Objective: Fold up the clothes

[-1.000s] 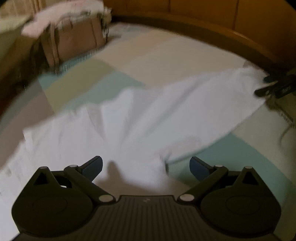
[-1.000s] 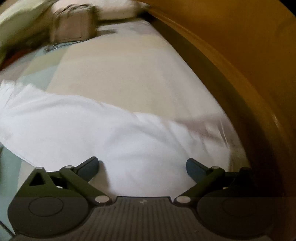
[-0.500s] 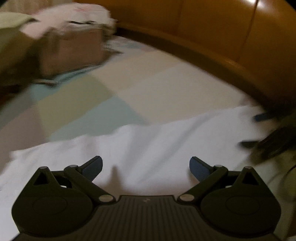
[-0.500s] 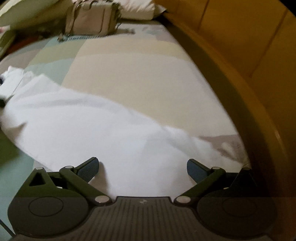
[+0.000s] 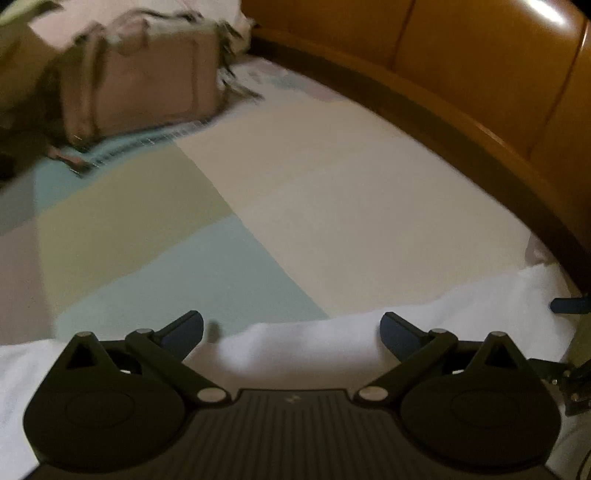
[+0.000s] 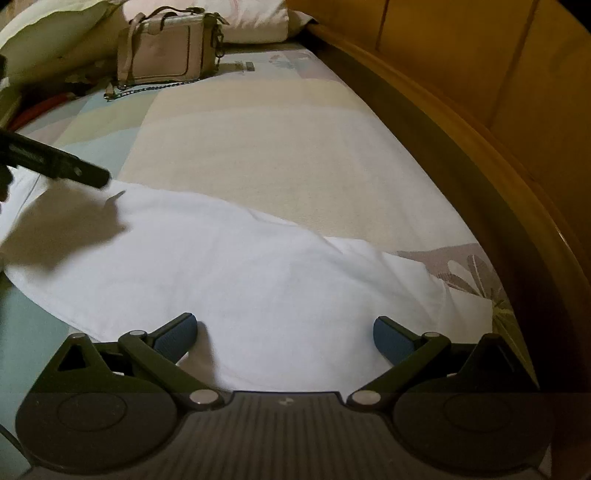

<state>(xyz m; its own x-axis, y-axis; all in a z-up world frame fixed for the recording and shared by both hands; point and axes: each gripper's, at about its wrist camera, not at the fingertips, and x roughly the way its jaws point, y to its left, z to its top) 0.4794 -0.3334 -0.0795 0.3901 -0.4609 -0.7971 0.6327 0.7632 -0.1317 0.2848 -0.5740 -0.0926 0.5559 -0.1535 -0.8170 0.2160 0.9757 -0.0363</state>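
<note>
Lying flat across the patterned bedsheet (image 6: 280, 147), the white cloth (image 6: 240, 280) stretches from the left side toward the wooden bed frame (image 6: 491, 155) on the right. The right gripper (image 6: 284, 334) hangs over its near edge with jaws spread wide, holding nothing. The left gripper (image 5: 291, 328) is likewise spread and empty above the cloth's (image 5: 480, 306) far edge. A pink bag (image 6: 168, 46) stands well apart by the pillows (image 6: 48, 29).

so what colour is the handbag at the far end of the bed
Dusty pink handbag, clearest in the right wrist view.
</note>
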